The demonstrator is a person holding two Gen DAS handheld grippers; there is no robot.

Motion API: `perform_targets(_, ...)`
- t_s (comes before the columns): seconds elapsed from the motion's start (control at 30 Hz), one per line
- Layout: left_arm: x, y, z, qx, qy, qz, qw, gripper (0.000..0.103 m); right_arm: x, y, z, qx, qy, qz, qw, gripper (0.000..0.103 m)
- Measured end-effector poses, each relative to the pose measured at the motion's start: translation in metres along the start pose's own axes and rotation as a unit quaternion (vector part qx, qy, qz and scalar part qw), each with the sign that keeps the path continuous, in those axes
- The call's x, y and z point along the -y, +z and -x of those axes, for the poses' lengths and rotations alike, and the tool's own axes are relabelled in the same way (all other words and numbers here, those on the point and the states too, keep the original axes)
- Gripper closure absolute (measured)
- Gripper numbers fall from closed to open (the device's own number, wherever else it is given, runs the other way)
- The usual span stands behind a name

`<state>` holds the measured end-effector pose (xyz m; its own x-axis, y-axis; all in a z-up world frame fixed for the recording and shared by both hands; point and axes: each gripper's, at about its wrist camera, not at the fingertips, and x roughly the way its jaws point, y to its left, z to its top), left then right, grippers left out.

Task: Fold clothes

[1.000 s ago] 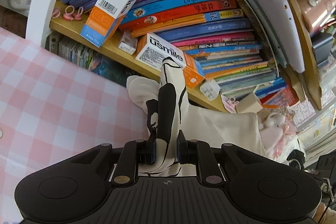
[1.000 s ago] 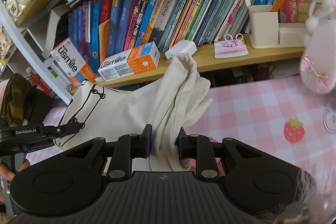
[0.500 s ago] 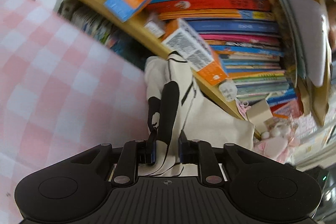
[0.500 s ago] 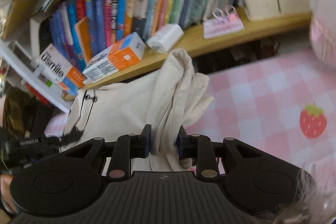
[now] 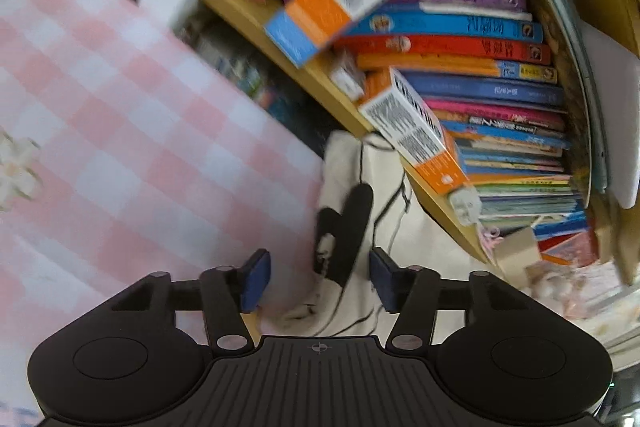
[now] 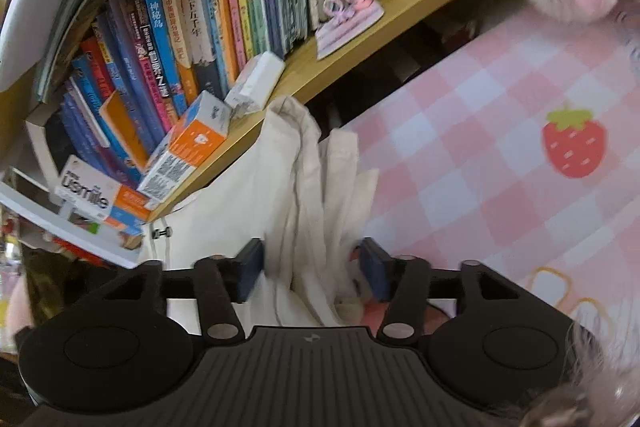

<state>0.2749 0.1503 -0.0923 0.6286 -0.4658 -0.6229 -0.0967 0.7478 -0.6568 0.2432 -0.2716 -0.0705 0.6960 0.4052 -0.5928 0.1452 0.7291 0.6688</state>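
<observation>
Along the far edge of the tabletop [image 5: 120, 131], under the bookshelf [image 5: 320, 75], the cream shirt [image 6: 240, 195] is lying bunched rather than flat. On the left, the left gripper [image 5: 318, 277] is hovering with its jaws spread wide, the shirt's black print passing loosely between them, gripped by neither. On the right, the right gripper [image 6: 310, 269] is likewise standing wide apart around a gathered ridge of cloth, not pinching it. Judging by the rumpled folds, the shirt is looking only roughly gathered: no neat fold is showing, and smoothing and squaring seem left to do.
</observation>
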Motion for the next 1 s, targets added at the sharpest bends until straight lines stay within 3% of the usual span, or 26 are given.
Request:
perform_targets(0.1,0.003,-0.004,0.017,0.015,0.016,-0.01,0.9997,0.045,-0.003,-0.001,0.012,0.009,-0.015,0.01,1.0,0.043)
perform_targets(0.23,0.012,-0.02,0.041,0.034,0.059,-0.053,0.9963,0.036,-0.014,-0.012,0.03,0.025,-0.059,0.06,0.996,0.027)
perform_targets(0.37,0.027,-0.049,0.058,0.03,0.099,-0.123,0.9871,0.036,-0.031,-0.038,0.05,0.042,-0.118,0.156,0.98,0.021)
perform_targets(0.53,0.047,-0.087,0.077,0.024,0.126,-0.181,0.9751,0.027,-0.043,-0.081,0.071,0.046,-0.136,0.237,0.961,0.016)
perform_targets(0.63,0.06,-0.108,0.085,0.022,0.138,-0.206,0.9685,0.025,-0.049,-0.1,0.079,0.043,-0.136,0.258,0.956,0.014)
perform_targets(0.8,0.081,-0.134,0.097,0.023,0.166,-0.229,0.959,0.019,-0.051,-0.12,0.097,0.046,-0.152,0.261,0.952,0.003)
perform_targets(0.93,0.091,-0.151,0.11,0.051,0.174,-0.231,0.9559,0.011,-0.053,-0.136,0.111,0.049,-0.164,0.264,0.949,0.002)
perform_targets(1.0,0.096,-0.158,0.112,0.063,0.183,-0.248,0.9493,0.011,-0.053,-0.144,0.119,0.056,-0.165,0.262,0.949,0.0)
